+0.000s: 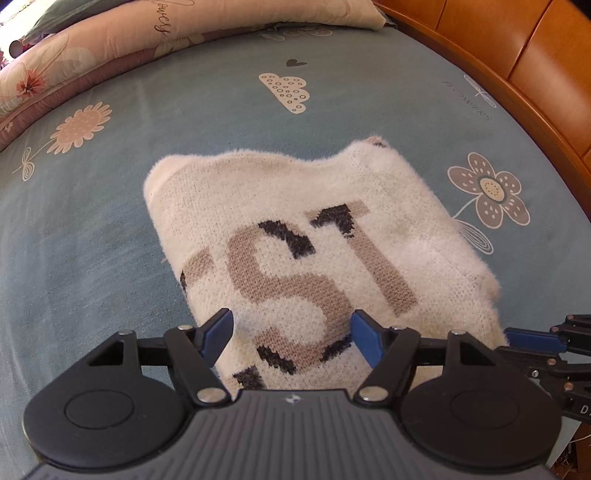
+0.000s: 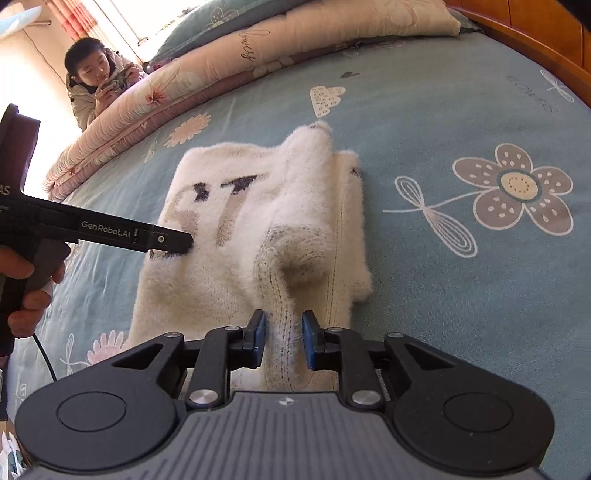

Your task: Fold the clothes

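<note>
A fluffy cream sweater [image 1: 303, 236] with brown and black letters lies partly folded on the blue bedsheet [image 1: 92, 240]. My left gripper [image 1: 291, 336] stands open, low over the sweater's near end, its blue pads on either side of the letters. In the right wrist view the sweater [image 2: 207, 288] has a sleeve [image 2: 284, 280] lifted off its right side. My right gripper [image 2: 283, 339] is shut on the sleeve's ribbed cuff. The left gripper [image 2: 173, 242], held by a hand, rests its tips on the sweater's left part. The right gripper [image 1: 517, 338] shows at the right edge of the left wrist view.
Folded floral quilts [image 2: 192, 81] and a pillow [image 1: 258, 14] line the far side of the bed. A wooden headboard [image 1: 535, 74] runs along the right. A person [image 2: 99, 81] with a phone sits behind the quilts. Bare sheet [image 2: 461, 295] lies to the right of the sweater.
</note>
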The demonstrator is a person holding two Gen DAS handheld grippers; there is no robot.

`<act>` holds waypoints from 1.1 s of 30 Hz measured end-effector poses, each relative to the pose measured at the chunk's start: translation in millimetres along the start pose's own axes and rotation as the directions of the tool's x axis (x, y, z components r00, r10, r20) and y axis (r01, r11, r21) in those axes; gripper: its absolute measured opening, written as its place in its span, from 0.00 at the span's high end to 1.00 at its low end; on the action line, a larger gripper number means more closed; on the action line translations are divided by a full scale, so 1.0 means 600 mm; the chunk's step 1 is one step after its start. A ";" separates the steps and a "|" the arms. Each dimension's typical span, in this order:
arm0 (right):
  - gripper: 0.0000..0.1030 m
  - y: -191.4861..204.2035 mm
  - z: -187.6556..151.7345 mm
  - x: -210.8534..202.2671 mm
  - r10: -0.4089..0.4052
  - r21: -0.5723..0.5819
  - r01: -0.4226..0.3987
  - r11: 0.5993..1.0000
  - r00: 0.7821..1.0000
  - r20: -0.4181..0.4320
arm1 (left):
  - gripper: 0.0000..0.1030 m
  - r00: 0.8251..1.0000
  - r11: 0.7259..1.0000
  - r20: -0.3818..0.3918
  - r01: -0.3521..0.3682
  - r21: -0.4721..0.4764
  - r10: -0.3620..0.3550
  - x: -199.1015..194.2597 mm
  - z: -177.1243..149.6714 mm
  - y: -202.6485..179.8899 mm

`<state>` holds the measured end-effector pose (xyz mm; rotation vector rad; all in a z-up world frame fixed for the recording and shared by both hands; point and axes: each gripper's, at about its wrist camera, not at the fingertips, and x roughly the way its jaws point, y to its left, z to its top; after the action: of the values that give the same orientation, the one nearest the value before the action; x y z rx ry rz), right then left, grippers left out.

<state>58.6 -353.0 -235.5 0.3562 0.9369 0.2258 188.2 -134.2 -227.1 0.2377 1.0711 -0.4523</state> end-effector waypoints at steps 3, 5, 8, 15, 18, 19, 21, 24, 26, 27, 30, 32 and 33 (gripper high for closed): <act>0.78 0.002 0.032 -0.021 -0.006 -0.036 0.008 0.999 0.998 0.058 | 0.34 0.999 1.000 -0.043 -0.009 0.012 0.010 0.009 0.004 -0.014; 0.78 0.003 0.059 -0.016 0.007 -0.053 -0.003 0.999 0.997 0.073 | 0.35 0.997 1.000 -0.079 -0.022 -0.020 0.021 0.022 0.005 -0.018; 0.77 0.014 0.092 0.013 0.025 -0.099 -0.019 0.995 0.998 0.053 | 0.33 0.995 0.998 -0.090 -0.046 -0.050 0.041 0.032 0.007 -0.022; 0.80 0.015 0.078 0.100 -0.057 -0.179 0.045 0.983 0.996 -0.062 | 0.34 0.997 0.995 -0.077 -0.026 -0.093 0.019 0.028 0.004 -0.006; 0.80 0.015 0.080 0.095 -0.060 -0.166 0.048 0.985 0.996 -0.068 | 0.34 0.998 0.994 -0.065 -0.021 -0.108 0.014 0.020 0.003 0.007; 0.80 0.018 0.083 0.095 -0.068 -0.169 0.055 0.984 0.995 -0.076 | 0.34 0.998 0.993 -0.062 -0.019 -0.113 0.012 0.018 0.003 0.011; 0.80 0.025 0.092 0.090 -0.075 -0.176 0.060 0.982 0.994 -0.080 | 0.34 0.999 0.992 -0.054 -0.015 -0.123 0.008 0.013 0.003 0.020; 0.77 0.032 0.106 0.079 -0.073 -0.182 0.062 0.981 0.996 -0.050 | 0.35 0.999 0.990 -0.042 -0.009 -0.137 0.003 0.005 0.002 0.032; 0.77 0.031 0.117 0.075 -0.075 -0.170 0.067 0.983 0.996 -0.040 | 0.35 0.999 0.991 -0.036 -0.011 -0.134 0.006 0.001 0.008 0.027; 0.77 0.031 0.120 0.078 -0.075 -0.165 0.067 0.984 0.996 -0.040 | 0.35 0.999 0.991 -0.033 -0.012 -0.132 0.008 -0.001 0.012 0.023; 0.77 0.035 0.119 0.094 -0.090 -0.182 0.078 0.980 0.994 -0.058 | 0.35 1.000 0.992 -0.024 0.000 -0.128 -0.003 -0.006 0.024 0.015; 0.77 0.038 0.116 0.103 -0.097 -0.194 0.082 0.978 0.993 -0.069 | 0.35 1.000 0.993 -0.022 0.005 -0.117 -0.008 -0.004 0.032 0.010; 0.77 0.039 0.113 0.106 -0.099 -0.198 0.083 0.977 0.992 -0.076 | 0.35 1.000 0.994 -0.020 0.004 -0.113 -0.007 -0.002 0.036 0.008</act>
<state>150.0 -323.2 -236.8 0.1238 1.0039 0.2476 207.3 -138.2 -216.0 0.1390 1.1136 -0.3932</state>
